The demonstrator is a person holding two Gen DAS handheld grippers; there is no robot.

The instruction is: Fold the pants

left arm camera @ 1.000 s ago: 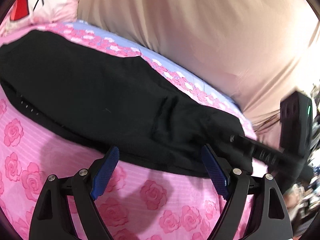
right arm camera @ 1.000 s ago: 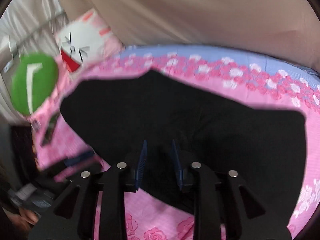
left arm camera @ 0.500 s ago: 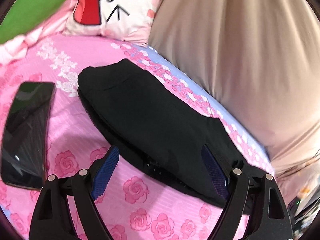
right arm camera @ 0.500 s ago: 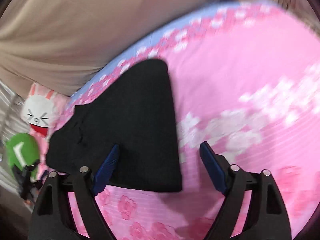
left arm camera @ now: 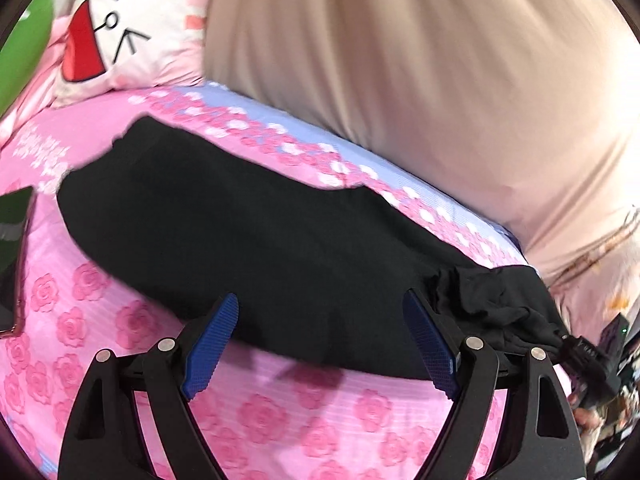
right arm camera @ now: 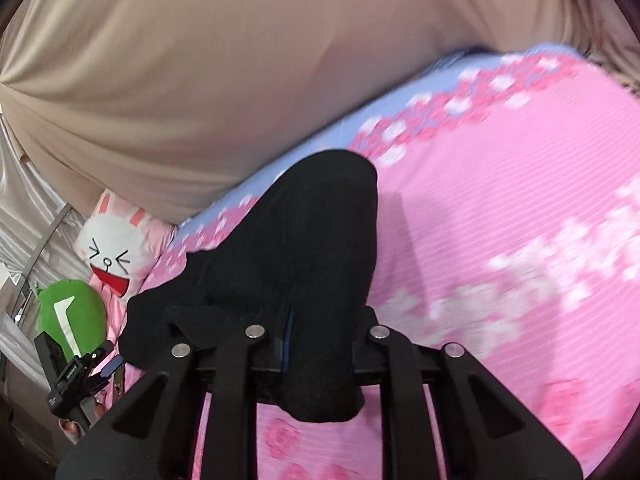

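The black pants (left arm camera: 248, 240) lie folded lengthwise across a pink rose-print bed sheet (left arm camera: 280, 412). My left gripper (left arm camera: 320, 344) is open, its blue pads on either side of the near edge of the pants, holding nothing. At the right end the fabric is bunched (left arm camera: 492, 304) where the other gripper (left arm camera: 580, 356) holds it. In the right wrist view my right gripper (right arm camera: 316, 344) is shut on the end of the pants (right arm camera: 312, 240). The cloth is lifted and drapes over the fingers.
A beige curtain (left arm camera: 420, 72) hangs behind the bed. A white bunny pillow (left arm camera: 120, 28) and a green plush (right arm camera: 72, 312) sit at the head end. A dark phone (left arm camera: 12, 240) lies on the sheet at the left. Open pink sheet (right arm camera: 520, 220) lies right of the pants.
My right gripper has closed on the end of the pants and lifted it. My left gripper has moved closer to the near edge of the pants and stays open.
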